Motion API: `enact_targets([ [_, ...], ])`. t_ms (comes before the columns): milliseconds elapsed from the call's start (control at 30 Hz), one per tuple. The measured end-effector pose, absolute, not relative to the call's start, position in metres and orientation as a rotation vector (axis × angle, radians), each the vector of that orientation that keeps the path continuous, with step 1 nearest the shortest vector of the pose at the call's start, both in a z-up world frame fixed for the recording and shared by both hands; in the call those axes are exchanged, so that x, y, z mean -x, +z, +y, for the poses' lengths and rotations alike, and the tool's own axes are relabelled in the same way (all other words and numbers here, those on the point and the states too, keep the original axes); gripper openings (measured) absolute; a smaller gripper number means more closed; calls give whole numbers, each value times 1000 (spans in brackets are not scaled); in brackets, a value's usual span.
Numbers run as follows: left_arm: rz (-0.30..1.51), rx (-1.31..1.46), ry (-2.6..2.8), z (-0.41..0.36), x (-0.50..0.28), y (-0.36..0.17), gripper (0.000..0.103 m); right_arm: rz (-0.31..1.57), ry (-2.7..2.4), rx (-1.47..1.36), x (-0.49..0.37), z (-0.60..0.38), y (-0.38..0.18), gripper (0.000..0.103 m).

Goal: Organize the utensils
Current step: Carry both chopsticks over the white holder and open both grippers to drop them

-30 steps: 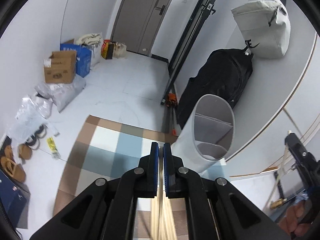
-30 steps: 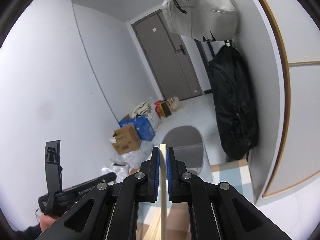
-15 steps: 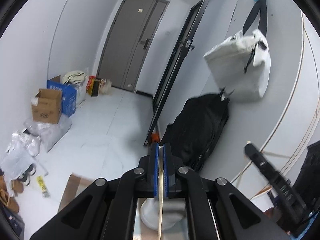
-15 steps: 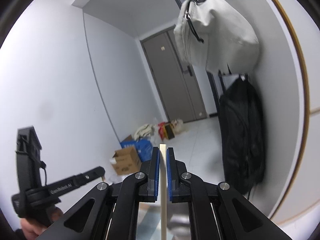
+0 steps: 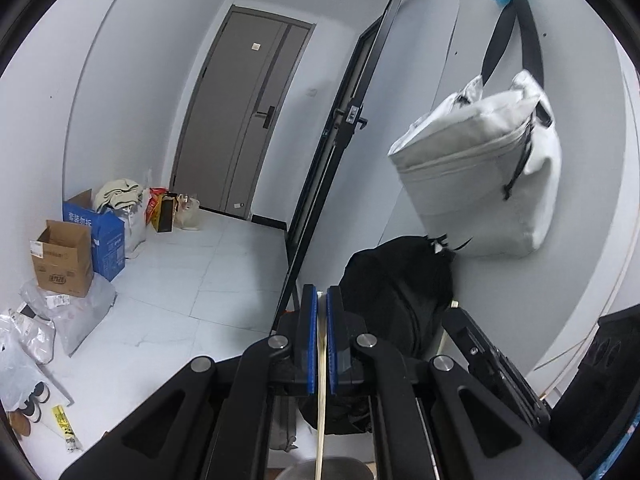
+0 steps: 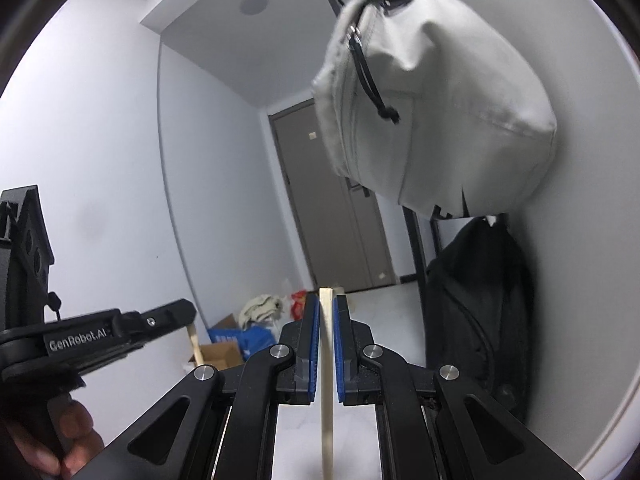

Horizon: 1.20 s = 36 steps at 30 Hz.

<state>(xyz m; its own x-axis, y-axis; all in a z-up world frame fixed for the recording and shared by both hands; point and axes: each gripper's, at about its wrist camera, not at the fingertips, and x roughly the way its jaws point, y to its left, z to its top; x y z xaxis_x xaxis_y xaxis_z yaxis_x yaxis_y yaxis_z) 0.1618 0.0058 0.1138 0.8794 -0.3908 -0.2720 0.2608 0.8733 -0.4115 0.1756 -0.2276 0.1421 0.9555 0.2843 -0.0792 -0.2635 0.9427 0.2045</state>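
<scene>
Both grippers have risen since a second ago, the checked mat and the white utensil holder dropping out of the left view except for a grey rim point(image 5: 326, 468) at its bottom edge.

The left gripper point(image 5: 321, 300) is clenched on a thin pale chopstick point(image 5: 321, 380) running down between its blue pads; the right gripper point(image 6: 326, 308) grasps a second pale chopstick point(image 6: 326, 380), upright between its pads. Ahead hang a grey-white bag point(image 5: 480, 184) and a black backpack point(image 5: 396, 292) on the wall; cardboard boxes point(image 5: 64, 256) sit by the far door point(image 5: 244, 120). A hand point(image 6: 60, 436) holds the left gripper's handle in the right view.
</scene>
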Motion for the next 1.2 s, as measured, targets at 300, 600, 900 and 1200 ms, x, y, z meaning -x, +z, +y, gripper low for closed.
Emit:
enact_targets([
  [300, 389, 419, -403, 3, -181, 76, 1, 85, 272, -171, -186, -223, 111, 6],
  [600, 382, 373, -434, -8, -173, 79, 1, 120, 298, -141, -177, -229, 96, 6],
  [900, 398, 321, -476, -15, -162, 78, 1, 147, 315, -107, -162, -232, 95, 7],
  [1200, 437, 314, -548, -17, -152, 76, 1, 207, 357, -50, -149, -229, 83, 6],
])
